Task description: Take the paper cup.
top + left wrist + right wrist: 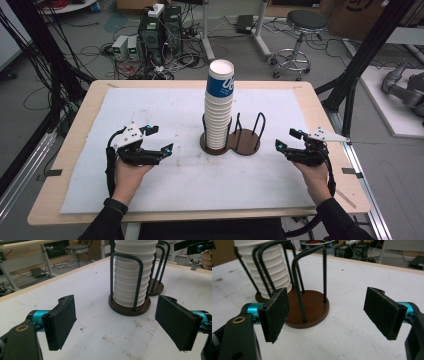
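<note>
A tall stack of white paper cups (218,105), the top one with a blue band, stands in the left ring of a dark wire cup holder (233,141) at the table's middle. The holder's right ring (310,306) is bare. My left gripper (162,140) rests on the white mat to the left of the holder, its jaws open and nothing between them; the stack (131,277) rises just beyond them. My right gripper (287,139) sits to the right of the holder, also open and bare, facing the bare ring and the stack (272,272) behind it.
A white mat (150,105) covers the wooden table (75,130). Beyond the far edge lie cables, computer boxes (157,30) and a round stool (300,35). Black frame posts (360,65) stand at the right.
</note>
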`<state>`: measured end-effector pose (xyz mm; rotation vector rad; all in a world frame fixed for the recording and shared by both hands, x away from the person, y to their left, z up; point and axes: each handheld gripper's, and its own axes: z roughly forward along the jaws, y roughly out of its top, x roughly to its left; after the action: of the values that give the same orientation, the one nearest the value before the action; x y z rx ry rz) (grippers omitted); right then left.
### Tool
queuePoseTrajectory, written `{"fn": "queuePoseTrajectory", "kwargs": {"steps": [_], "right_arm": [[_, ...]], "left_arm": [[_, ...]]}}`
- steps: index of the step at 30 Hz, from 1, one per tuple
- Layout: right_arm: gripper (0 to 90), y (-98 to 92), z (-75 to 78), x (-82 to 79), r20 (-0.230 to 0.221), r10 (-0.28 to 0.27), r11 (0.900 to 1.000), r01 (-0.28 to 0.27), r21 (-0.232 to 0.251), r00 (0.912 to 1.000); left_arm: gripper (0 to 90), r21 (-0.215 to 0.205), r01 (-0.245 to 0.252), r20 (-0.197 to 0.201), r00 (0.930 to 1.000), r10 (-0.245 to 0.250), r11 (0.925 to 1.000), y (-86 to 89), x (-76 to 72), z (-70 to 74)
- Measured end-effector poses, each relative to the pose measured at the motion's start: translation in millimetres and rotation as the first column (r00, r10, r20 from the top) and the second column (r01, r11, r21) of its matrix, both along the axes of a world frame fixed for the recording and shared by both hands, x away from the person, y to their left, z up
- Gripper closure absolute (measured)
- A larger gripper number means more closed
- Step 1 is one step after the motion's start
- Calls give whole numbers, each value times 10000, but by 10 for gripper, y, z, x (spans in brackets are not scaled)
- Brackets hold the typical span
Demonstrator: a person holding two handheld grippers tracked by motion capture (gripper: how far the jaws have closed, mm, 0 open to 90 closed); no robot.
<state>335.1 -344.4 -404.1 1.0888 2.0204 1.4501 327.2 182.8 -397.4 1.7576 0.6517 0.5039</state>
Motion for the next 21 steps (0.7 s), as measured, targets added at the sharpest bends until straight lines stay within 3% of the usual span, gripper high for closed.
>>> {"fn": "queuePoseTrajectory", "kwargs": {"steps": [4,7,9,11,16,21], "right_arm": [[208,-21,-2,2,-50,70,10000,-70,58,10000],[208,-41,4,-21,-19,21,10000,-21,4,10000],[208,-56,12,-31,10,-54,10000,54,42,10000],[208,-68,24,-50,48,-161,9999,161,56,9999],[208,-79,46,-75,112,-306,9995,306,10,9995],[208,-47,59,-68,184,-325,9994,327,-64,9993]], "left_arm": [[169,-286,-20,-76,10000,17,9996,9,13,-4],[169,-1034,86,-40,10000,-91,9946,22,27,3],[169,-1583,-22,-325,9995,-30,9874,29,59,4],[169,-1870,-166,-612,9981,52,9822,43,83,12],[169,-1688,-80,-516,9987,-7,9856,27,99,48],[94,-1469,385,-482,9978,-460,9884,-50,131,153]]}}
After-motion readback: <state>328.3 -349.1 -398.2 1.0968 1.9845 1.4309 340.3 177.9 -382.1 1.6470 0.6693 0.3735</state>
